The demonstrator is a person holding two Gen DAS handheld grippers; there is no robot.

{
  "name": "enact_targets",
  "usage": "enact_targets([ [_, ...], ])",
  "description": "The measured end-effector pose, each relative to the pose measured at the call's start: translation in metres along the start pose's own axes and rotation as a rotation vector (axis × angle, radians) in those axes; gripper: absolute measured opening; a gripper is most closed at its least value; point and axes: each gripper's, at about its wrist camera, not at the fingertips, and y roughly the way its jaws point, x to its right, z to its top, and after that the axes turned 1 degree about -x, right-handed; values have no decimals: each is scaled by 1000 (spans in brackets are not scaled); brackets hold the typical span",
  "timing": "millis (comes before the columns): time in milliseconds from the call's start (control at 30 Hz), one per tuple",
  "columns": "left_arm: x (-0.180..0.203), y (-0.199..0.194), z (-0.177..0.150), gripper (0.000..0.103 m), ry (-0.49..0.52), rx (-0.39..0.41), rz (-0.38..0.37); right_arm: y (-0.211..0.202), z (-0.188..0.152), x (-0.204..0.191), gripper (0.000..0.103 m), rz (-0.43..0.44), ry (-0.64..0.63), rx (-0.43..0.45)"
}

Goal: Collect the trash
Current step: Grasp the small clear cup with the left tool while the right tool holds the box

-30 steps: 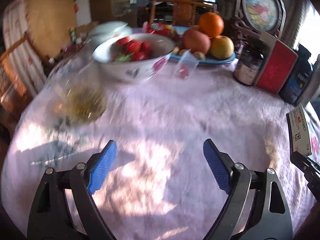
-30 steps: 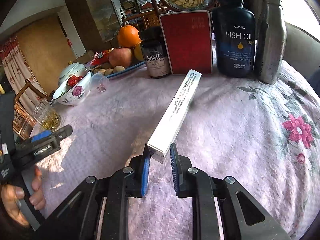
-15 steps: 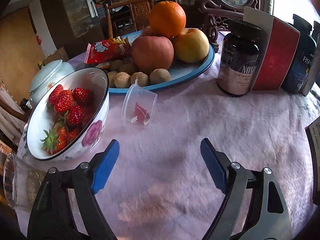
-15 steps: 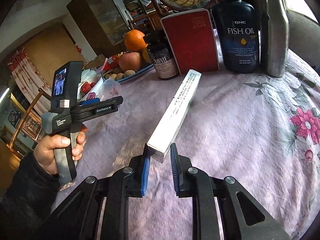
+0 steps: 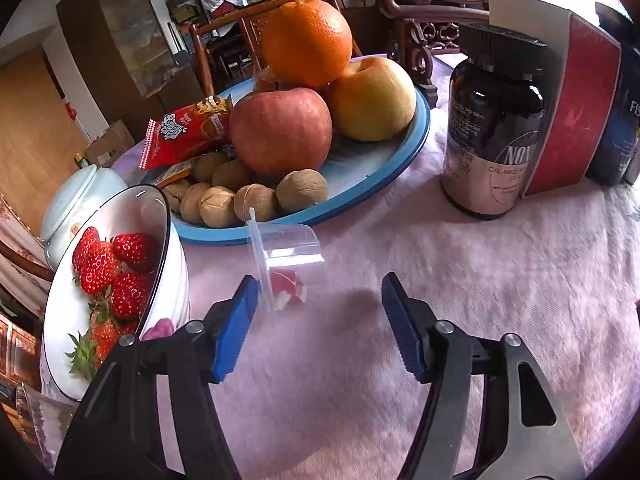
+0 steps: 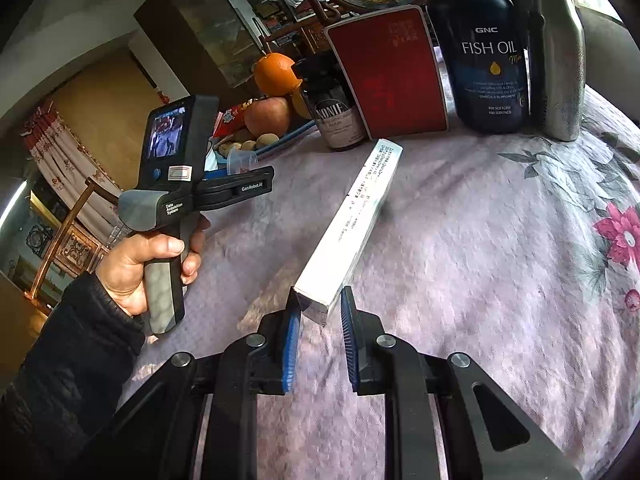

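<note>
A small clear plastic cup (image 5: 286, 258) lies tilted on the pink tablecloth with a red-and-white scrap inside. My left gripper (image 5: 318, 292) hovers just short of it with its jaws closing. The cup sits at the tip of the left finger (image 5: 236, 320), partly inside the gap, and no pad presses on it. In the right wrist view a hand holds this left gripper (image 6: 236, 190) near the same cup (image 6: 241, 161). My right gripper (image 6: 320, 306) is shut on the near end of a long white carton (image 6: 352, 220) that slants away over the cloth.
A blue plate (image 5: 384, 168) with an orange, apples, walnuts and a red snack packet stands behind the cup. A bowl of strawberries (image 5: 120, 280) is at its left. A dark supplement jar (image 5: 492, 132), a red box (image 6: 390, 76), a fish oil bottle (image 6: 490, 52) and a silver flask (image 6: 558, 52) line the back.
My left gripper has swung from the glass and bowl side toward the fruit plate, closing in on the clear cup, and its jaws have narrowed. The right gripper keeps still on the carton.
</note>
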Motion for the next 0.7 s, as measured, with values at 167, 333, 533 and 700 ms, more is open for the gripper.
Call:
enact_targets([
  [167, -4, 6, 6, 44, -27, -20, 41, 2, 0, -1, 21, 12, -1, -4],
  [333, -12, 3, 10, 36, -77, -42, 73, 0, 1, 0, 21, 13, 0, 3],
  [533, 1, -55, -7, 36, -103, 6, -30, -4, 2, 4, 21, -13, 2, 20],
  [700, 31, -113, -46, 36, -82, 20, -118, -9, 3, 12, 21, -49, 17, 47],
])
